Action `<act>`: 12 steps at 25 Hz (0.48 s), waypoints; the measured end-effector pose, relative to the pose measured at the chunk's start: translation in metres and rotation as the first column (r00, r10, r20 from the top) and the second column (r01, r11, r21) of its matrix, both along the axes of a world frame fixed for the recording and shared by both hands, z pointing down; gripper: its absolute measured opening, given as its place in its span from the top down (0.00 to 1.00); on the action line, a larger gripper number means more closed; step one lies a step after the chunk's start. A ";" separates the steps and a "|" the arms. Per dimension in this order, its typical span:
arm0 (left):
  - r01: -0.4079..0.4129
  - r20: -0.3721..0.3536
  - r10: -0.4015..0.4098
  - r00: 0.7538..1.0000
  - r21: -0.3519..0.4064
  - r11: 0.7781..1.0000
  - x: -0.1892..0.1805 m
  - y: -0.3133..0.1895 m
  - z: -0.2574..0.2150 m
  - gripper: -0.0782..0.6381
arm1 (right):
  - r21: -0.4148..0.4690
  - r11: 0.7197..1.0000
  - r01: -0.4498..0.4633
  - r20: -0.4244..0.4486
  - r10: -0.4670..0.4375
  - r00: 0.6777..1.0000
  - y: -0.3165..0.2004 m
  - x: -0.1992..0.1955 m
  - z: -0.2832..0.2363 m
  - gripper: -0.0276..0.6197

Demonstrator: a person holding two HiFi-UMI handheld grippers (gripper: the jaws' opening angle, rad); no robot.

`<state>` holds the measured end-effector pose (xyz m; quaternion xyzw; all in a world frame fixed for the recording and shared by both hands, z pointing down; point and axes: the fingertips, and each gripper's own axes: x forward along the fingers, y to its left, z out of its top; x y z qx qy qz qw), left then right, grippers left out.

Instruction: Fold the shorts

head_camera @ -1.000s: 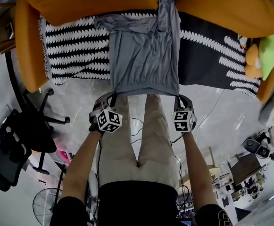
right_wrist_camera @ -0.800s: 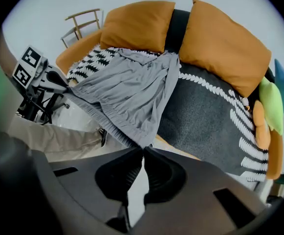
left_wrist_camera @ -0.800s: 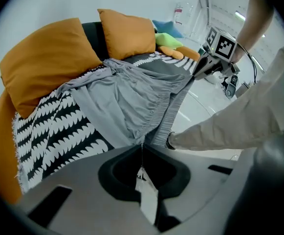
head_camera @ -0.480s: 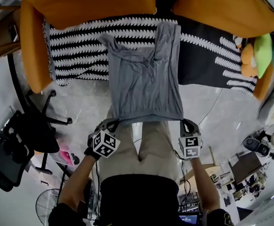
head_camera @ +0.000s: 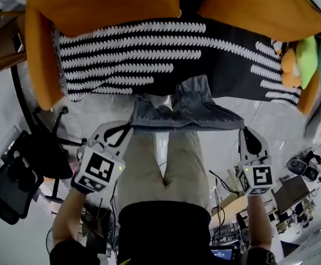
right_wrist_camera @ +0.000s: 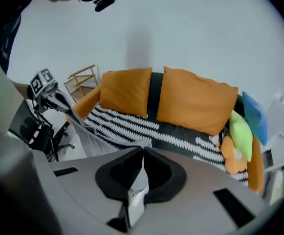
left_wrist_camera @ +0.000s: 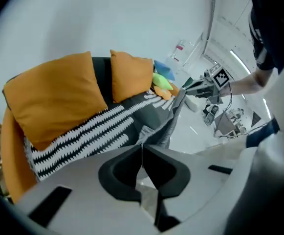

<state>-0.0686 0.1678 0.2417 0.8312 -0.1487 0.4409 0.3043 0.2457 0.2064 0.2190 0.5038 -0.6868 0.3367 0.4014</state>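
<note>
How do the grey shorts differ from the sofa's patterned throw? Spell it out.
The shorts are plain grey; the throw is black with white leaf rows. The shorts hang stretched between the left tongs and right tongs; the throw lies spread over the sofa. Both are fabric.

Orange sofa (head_camera: 36,54), black-and-white patterned throw (head_camera: 149,54), two orange cushions (head_camera: 102,4), plush toys (head_camera: 306,57)

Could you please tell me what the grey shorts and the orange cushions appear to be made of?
Grey shorts: thin, matte fabric, possibly a light knit; they hang limp and crease softly. Orange cushions: matte, woven-looking cloth over soft filling, going by their plump, rounded edges.
</note>
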 end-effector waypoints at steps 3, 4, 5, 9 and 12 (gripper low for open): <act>-0.028 0.027 0.025 0.999 0.097 0.995 0.008 -0.097 0.057 0.86 | 0.072 0.995 0.065 -0.008 -0.065 0.998 -0.089 0.010 0.053 0.91; -0.047 0.054 0.041 0.998 0.112 0.993 0.011 -0.127 0.079 0.86 | 0.069 0.994 0.079 -0.006 -0.079 0.997 -0.121 0.011 0.074 0.91; -0.062 0.086 0.051 0.995 0.122 0.991 0.013 -0.157 0.101 0.86 | 0.065 0.994 0.089 -0.005 -0.089 0.996 -0.154 0.012 0.096 0.91; -0.059 0.188 0.023 0.982 0.190 0.980 0.024 -0.263 0.148 0.86 | 0.140 0.980 0.141 -0.086 -0.130 0.988 -0.281 0.017 0.141 0.91; -0.037 0.215 -0.031 0.976 0.304 0.952 0.035 -0.325 0.135 0.86 | 0.201 0.972 0.120 -0.142 -0.092 0.985 -0.348 0.026 0.137 0.91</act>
